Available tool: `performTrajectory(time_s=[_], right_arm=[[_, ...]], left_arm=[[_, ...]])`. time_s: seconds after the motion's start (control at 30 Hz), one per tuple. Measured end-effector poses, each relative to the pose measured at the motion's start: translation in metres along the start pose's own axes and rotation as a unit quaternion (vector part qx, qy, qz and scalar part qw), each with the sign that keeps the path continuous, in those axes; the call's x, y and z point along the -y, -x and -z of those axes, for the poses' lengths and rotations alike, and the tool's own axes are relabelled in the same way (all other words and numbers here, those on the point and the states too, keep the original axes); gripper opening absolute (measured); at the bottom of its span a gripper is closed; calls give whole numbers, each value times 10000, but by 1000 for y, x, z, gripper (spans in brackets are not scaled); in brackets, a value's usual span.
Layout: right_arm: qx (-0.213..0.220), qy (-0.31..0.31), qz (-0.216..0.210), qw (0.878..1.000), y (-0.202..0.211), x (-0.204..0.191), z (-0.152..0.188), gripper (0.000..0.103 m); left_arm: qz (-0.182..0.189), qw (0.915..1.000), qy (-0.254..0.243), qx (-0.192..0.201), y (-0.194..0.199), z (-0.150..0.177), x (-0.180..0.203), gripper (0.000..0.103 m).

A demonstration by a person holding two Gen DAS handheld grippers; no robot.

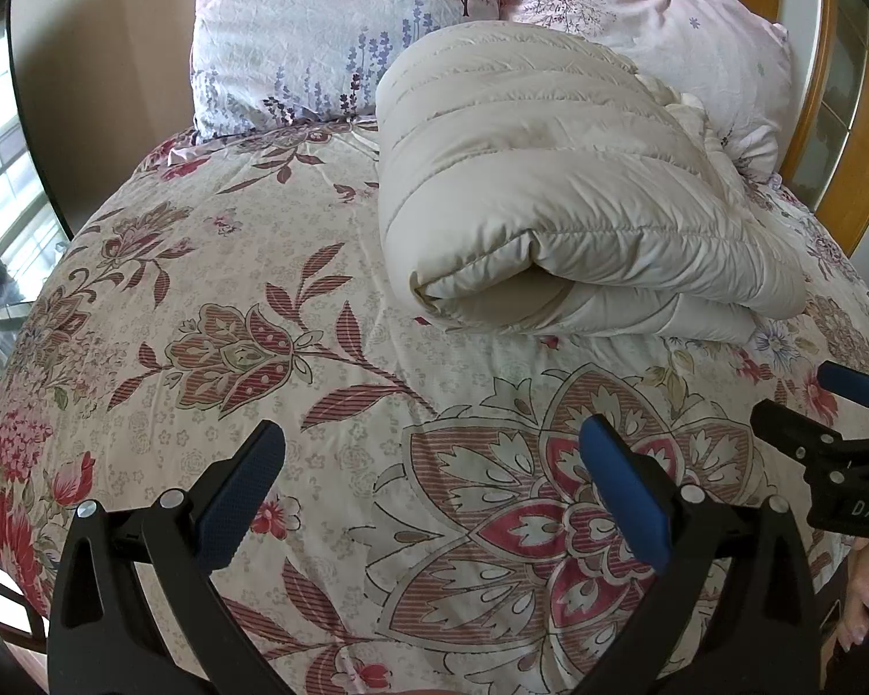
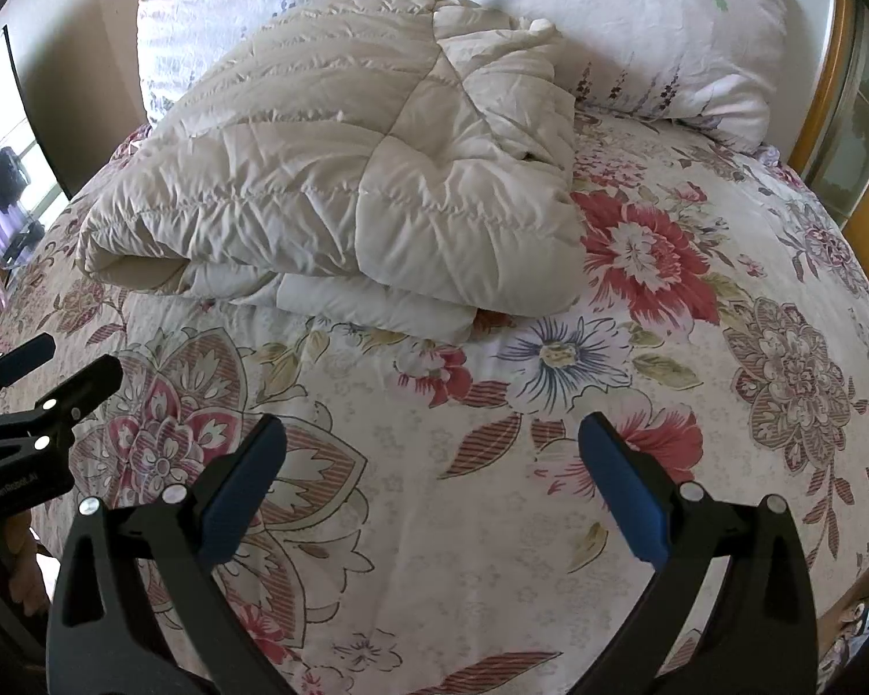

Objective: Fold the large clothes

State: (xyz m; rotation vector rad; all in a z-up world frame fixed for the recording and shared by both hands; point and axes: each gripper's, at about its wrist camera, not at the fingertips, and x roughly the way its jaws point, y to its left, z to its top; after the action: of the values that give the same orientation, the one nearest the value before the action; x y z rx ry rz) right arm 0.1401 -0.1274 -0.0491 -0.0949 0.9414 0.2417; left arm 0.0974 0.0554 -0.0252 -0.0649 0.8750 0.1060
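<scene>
A cream quilted down garment [image 1: 550,202] lies folded into a thick bundle on the floral bedspread [image 1: 260,301], near the pillows. It also shows in the right wrist view [image 2: 330,191], with its folded edge facing me. My left gripper [image 1: 434,463] is open and empty, hovering over the bedspread well short of the bundle. My right gripper [image 2: 434,463] is open and empty too, also short of the bundle. Each gripper shows at the edge of the other's view: the right one [image 1: 828,405] and the left one [image 2: 46,370].
Two floral pillows [image 1: 342,29] [image 2: 637,29] lean at the head of the bed behind the bundle. A wooden headboard [image 1: 851,116] runs along the right. A wall and a window [image 1: 6,185] are at the left.
</scene>
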Motion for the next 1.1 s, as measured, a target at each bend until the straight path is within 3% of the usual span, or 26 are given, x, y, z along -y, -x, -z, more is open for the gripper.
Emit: performTrajectory(time_s=[1.1], right_arm=[[-65, -22, -38, 10000, -6, 0, 0, 101]], left_arm=[[22, 10000, 0, -46, -3, 1, 1, 102]])
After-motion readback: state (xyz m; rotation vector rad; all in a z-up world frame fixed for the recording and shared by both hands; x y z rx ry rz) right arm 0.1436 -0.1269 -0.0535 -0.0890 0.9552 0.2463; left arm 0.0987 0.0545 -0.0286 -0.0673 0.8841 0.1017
